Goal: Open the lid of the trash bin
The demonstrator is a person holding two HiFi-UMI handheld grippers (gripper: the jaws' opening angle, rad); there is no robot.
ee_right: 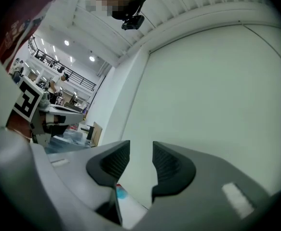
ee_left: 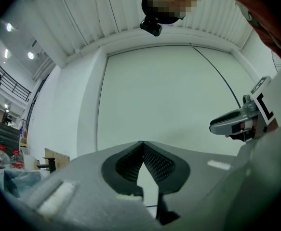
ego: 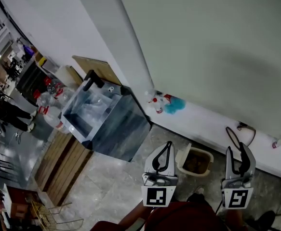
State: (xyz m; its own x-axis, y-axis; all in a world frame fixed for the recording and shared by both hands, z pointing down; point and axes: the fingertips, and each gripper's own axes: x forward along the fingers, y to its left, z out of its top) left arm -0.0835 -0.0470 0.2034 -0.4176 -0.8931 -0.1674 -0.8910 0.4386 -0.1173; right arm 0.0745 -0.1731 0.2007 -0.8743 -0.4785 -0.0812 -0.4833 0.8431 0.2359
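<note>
Grippers low in the frame, touching nothing: left gripper [ego: 165, 153] clenched tip to tip, empty; right gripper [ego: 237, 150] parted, empty. Filling the upper right, pale wall [ego: 203, 47]. Left of centre, well apart from both, steel trash bin [ego: 116, 124] on tiled floor [ego: 111, 182], clear bag showing in its top. Between the grippers, small beige tub [ego: 205, 158]. On the white ledge [ego: 207, 124], spray bottle [ego: 155, 105] beside blue cloth [ego: 175, 105].

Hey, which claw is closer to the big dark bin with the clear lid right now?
Left. The left claw hangs just right of the bin in the head view, not touching it; the right claw is farther right, beyond the small beige tub.
</note>
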